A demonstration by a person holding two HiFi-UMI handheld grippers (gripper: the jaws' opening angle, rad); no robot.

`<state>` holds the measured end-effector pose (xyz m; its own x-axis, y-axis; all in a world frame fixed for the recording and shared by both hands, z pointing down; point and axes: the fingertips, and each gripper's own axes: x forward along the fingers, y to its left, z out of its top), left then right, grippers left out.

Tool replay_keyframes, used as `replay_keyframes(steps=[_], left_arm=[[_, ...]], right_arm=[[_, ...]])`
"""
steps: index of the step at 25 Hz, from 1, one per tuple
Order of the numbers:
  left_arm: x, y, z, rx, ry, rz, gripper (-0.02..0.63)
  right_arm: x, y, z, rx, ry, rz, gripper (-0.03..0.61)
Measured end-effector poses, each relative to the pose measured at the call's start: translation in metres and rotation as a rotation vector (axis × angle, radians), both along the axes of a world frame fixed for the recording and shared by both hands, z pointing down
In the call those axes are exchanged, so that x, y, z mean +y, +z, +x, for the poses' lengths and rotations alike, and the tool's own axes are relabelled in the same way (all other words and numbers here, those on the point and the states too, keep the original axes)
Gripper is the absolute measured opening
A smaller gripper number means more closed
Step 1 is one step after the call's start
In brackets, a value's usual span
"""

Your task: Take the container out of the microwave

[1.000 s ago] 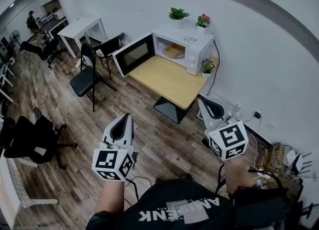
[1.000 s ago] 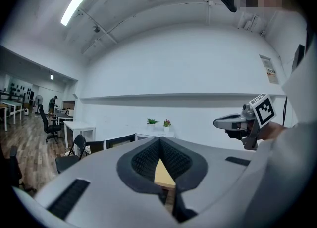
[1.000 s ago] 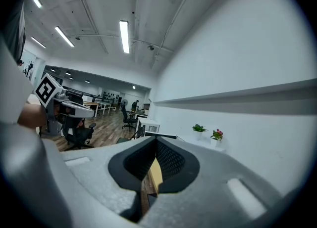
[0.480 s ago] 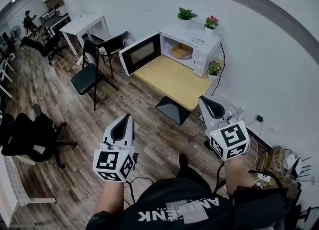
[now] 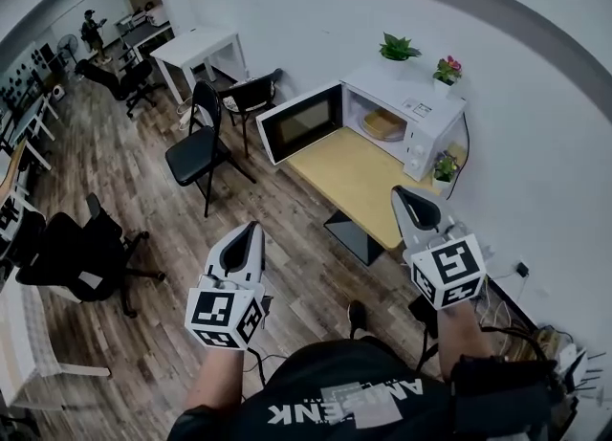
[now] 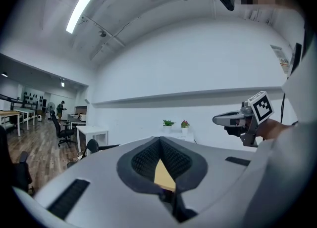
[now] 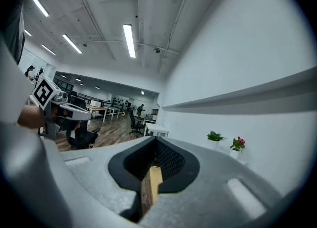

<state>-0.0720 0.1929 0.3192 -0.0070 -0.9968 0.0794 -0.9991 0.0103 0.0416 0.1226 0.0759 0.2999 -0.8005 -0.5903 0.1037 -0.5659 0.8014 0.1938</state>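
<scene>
1. Both hand-held grippers are empty, each with its two jaws pressed together. In the head view the left gripper (image 5: 251, 231) sits at about 7 o'clock and the right gripper (image 5: 403, 194) at about 4 o'clock. Both point up-picture towards the table, and the right one's tip is close to the table's near edge.
2. Across the whole 9 o'clock side of the head view runs the brown wood-plank floor (image 5: 124, 181).
3. At about 2 o'clock the light wooden rectangular table top (image 5: 356, 179) stands against the white wall.
4. On the far end of that table, at about 1 o'clock, is the white box-shaped microwave (image 5: 427, 109). Its dark-windowed door (image 5: 301, 123) is swung wide open towards 9 o'clock.
5. At about 10 o'clock from the table, on the floor, is a black folding chair (image 5: 194, 154).
6. Inside the open cavity of the microwave lies the tan shallow container (image 5: 384, 123), well apart from both grippers.
7. On top of the microwave stand a green leafy potted plant (image 5: 397, 47) and a pink flowering potted plant (image 5: 447, 70).
8. At the microwave's 5 o'clock side, on the table, stands a smaller potted plant (image 5: 444, 165).
</scene>
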Motion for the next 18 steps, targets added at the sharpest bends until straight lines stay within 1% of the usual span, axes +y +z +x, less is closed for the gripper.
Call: replay_keyframes(steps=[5,13,18], left_arm=[[-0.048,-0.004,-0.007,0.01,-0.028,-0.002,0.002],[-0.114,-0.006,-0.003,0.0,-0.03,-0.013,0.002],[-0.156,-0.008,0.004,-0.001,-0.012,-0.02,0.002]], right_arm=[[-0.053,-0.005,-0.011,0.001,-0.027,0.006,0.006],[-0.116,-0.007,-0.013,0.006,-0.047,0.003,0.006],[-0.151,-0.005,-0.006,0.006,-0.043,-0.004,0.006]])
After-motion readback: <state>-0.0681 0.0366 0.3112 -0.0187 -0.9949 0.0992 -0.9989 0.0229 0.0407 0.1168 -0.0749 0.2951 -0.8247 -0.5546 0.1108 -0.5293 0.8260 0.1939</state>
